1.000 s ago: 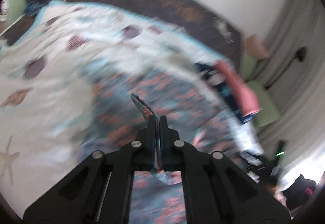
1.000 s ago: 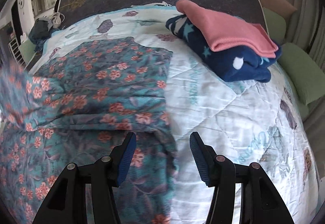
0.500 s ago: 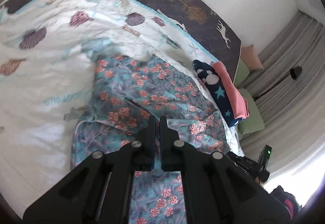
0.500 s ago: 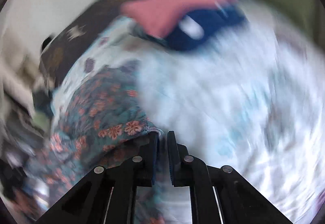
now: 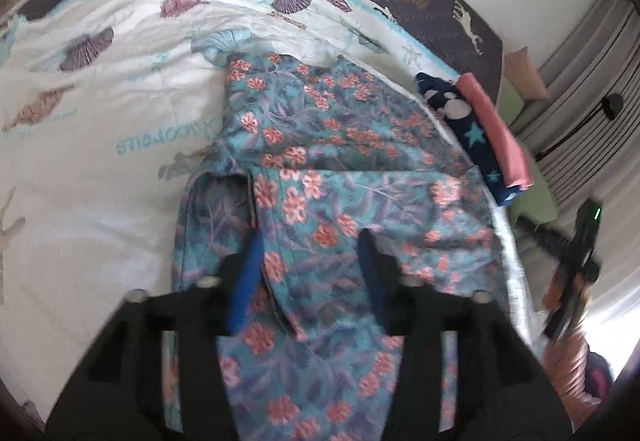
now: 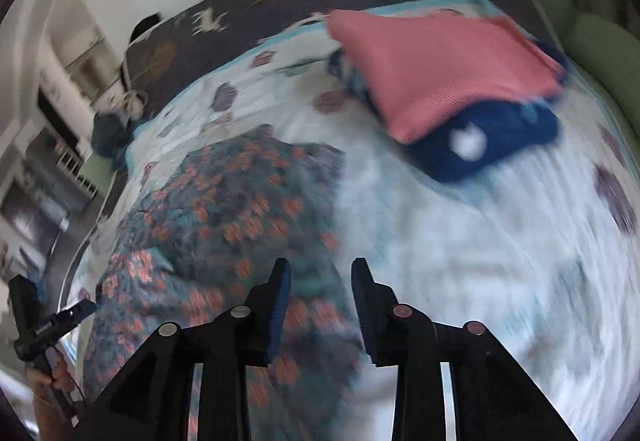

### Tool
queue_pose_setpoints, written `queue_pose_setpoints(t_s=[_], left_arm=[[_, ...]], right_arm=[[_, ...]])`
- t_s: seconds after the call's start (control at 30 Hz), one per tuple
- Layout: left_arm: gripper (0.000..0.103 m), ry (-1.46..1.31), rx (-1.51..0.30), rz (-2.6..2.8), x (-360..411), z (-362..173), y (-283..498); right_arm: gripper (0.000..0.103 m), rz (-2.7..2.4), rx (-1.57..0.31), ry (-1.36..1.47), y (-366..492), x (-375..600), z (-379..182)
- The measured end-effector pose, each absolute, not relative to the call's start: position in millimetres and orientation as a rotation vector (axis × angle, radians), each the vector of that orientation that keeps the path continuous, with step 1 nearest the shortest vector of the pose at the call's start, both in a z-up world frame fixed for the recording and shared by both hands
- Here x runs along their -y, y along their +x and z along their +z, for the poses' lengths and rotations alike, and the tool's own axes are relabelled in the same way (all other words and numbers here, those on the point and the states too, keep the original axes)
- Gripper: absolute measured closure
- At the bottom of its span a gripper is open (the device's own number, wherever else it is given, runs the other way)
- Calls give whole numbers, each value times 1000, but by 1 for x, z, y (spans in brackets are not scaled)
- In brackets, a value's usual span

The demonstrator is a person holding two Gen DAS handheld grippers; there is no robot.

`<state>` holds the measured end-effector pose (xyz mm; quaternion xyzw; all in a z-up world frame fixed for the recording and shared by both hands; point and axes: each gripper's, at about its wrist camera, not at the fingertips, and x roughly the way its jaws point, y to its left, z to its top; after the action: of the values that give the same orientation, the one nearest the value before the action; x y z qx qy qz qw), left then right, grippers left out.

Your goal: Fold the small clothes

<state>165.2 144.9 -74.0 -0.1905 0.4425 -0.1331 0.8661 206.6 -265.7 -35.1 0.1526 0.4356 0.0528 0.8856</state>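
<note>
Floral garment (image 5: 328, 177) spread flat on the bed quilt (image 5: 100, 121), part folded over itself. Left claw (image 5: 308, 261) above it, jaws just parted, gripping nothing. Right claw (image 6: 320, 289) over the garment's right edge, jaws likewise just opened, empty. Folded pink and navy stack (image 6: 452, 81) far right.

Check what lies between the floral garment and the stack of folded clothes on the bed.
Only bare quilt: in the right wrist view a white strip separates the floral garment from the pink-topped folded stack. Nothing else rests there.
</note>
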Motion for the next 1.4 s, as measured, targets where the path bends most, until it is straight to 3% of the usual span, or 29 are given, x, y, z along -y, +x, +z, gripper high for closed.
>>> queue_pose_setpoints(t_s=[0.13, 0.3, 0.37, 0.4, 0.47, 0.53, 0.73, 0.87, 1.17, 1.23, 1.3, 1.4], left_arm=[[50, -347, -957, -240, -138, -85, 179], [51, -334, -952, -243, -136, -91, 189], [74, -327, -938, -258, -134, -90, 189], [93, -329, -940, -265, -133, -90, 191], [94, -342, -932, -267, -133, -90, 189], [95, -341, -891, -278, -130, -80, 183], [95, -268, -665, -327, -125, -5, 174], [95, -156, -586, -299, -121, 24, 198], [94, -248, -916, -201, -147, -85, 255], [94, -298, -923, -210, -150, -94, 253], [94, -309, -908, -219, -150, -92, 249], [94, -295, -893, -243, -147, -82, 247]], right_arm=[[63, 130, -951, 282, 256, 247, -44], [45, 78, -1002, 256, 295, 243, -61], [41, 62, -1027, 305, 309, 249, -70], [41, 56, -1037, 337, 314, 252, -75], [42, 25, -1056, 423, 319, 260, -87], [100, 41, -1018, 455, 318, 263, -88], [98, 55, -821, 399, 297, 266, -37], [98, -29, -783, 411, 307, 287, -33], [93, 81, -873, 337, 297, 272, -46], [87, 139, -901, 276, 288, 255, -43], [74, 145, -923, 204, 277, 241, -44], [67, 114, -954, 158, 273, 236, -49]])
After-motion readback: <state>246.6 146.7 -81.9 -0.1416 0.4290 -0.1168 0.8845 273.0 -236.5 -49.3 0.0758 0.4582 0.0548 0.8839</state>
